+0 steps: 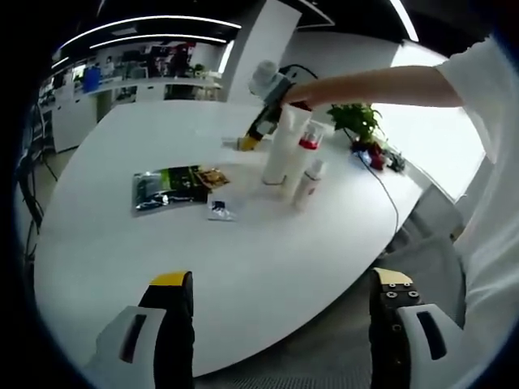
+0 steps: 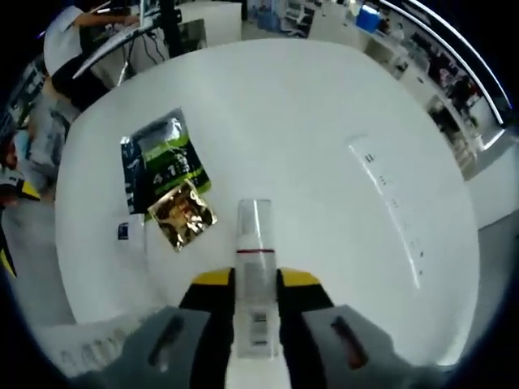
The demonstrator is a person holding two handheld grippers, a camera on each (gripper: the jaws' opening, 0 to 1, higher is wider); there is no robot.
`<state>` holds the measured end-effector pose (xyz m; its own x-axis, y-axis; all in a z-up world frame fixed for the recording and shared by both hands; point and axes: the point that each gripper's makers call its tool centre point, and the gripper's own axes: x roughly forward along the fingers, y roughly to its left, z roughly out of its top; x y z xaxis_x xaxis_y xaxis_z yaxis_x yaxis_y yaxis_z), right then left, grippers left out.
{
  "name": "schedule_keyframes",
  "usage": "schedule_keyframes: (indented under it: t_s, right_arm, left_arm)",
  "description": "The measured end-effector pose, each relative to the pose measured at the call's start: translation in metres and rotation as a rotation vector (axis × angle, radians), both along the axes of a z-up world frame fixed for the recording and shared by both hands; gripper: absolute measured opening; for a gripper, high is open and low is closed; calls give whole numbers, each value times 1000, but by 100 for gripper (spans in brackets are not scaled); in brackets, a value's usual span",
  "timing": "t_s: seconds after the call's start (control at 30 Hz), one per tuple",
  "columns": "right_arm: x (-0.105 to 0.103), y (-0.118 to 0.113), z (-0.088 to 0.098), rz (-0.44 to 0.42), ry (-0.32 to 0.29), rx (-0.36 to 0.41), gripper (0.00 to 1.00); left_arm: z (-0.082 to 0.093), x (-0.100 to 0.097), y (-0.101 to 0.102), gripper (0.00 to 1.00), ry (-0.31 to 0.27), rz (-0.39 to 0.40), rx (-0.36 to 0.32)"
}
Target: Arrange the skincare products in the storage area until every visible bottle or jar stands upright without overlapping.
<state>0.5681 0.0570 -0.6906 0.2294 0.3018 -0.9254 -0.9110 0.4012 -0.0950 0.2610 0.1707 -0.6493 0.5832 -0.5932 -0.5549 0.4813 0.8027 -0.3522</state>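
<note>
The white counter carries the work, with a cluster of skincare products at about one o'clock in the left gripper view: a tall white tube, a red-capped bottle and a small bottle, all apparently upright and close together. The right tool is clamped on a clear-capped bottle, seemingly at that cluster. To do this well, lower the bottle straight onto its base just beside the others without nudging them, then let go only once it stands. Flat sachets lie at ten o'clock, apart. The left tool hangs wide, holding nothing.
</note>
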Motion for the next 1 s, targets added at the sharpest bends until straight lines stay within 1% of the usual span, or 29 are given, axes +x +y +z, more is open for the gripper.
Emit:
schedule_keyframes:
  t_s: [0.17,0.33,0.4,0.57,0.7,0.9,0.93,0.97,1.0]
  right_arm:
    - [0,7,23,-4,-40,71,19]
    - [-4,21,55,-8,-80,187,19]
    - [-10,27,69,-3,-88,229,19]
    - [-24,37,102,22,-129,297,19]
    - [-35,42,124,30,-151,357,19]
    - [-59,46,156,30,-163,454,19]
    - [-59,46,159,30,-161,467,19]
    - [-52,46,161,26,-162,487,19]
    - [-56,46,165,25,-162,500,19]
  left_arm:
    - [1,0,0,88,-3,1,-3]
    - [3,2,0,88,-9,12,-12]
    - [4,2,1,88,-12,14,-15]
    - [7,2,0,88,-20,15,-16]
    - [11,0,-3,88,-26,14,-23]
    - [18,0,-6,88,-47,-7,-13]
    - [19,1,-6,88,-50,-9,-13]
    - [21,1,-7,88,-54,-10,-14]
    - [24,2,-8,88,-61,-12,-16]
